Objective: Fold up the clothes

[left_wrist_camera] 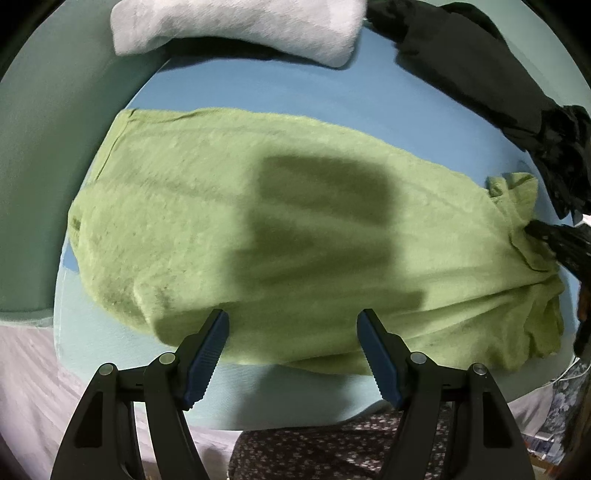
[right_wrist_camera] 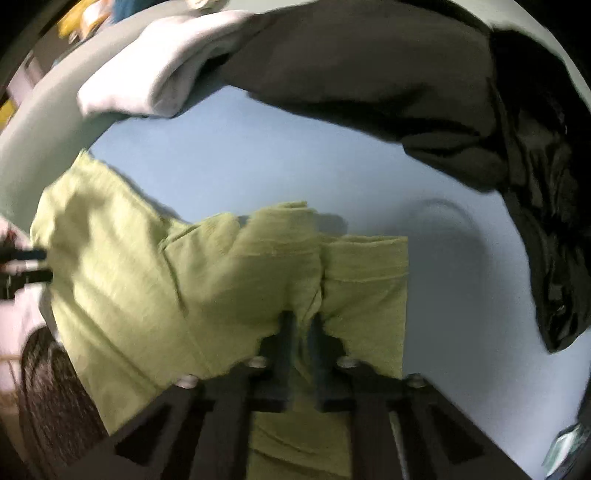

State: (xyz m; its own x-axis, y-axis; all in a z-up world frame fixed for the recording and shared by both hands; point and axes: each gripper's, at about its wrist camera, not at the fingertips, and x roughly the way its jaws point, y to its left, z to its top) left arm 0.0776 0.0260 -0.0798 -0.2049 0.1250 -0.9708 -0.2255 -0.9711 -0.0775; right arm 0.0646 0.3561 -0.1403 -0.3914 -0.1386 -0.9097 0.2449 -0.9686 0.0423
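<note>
On the pale blue table top (left_wrist_camera: 258,88), keep your right gripper (right_wrist_camera: 303,321) clamped on the green terry garment's (left_wrist_camera: 258,221) bunched end, then close your open left gripper (left_wrist_camera: 291,325) on its near edge.

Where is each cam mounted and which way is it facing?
Left wrist: on the left gripper, looking steeply down at the green garment; its open fingers show.
Right wrist: on the right gripper, looking down; its fingers, shut on the garment's bunched edge, show.
Shared: green garment, white folded cloth, black garment, blue surface.
</note>
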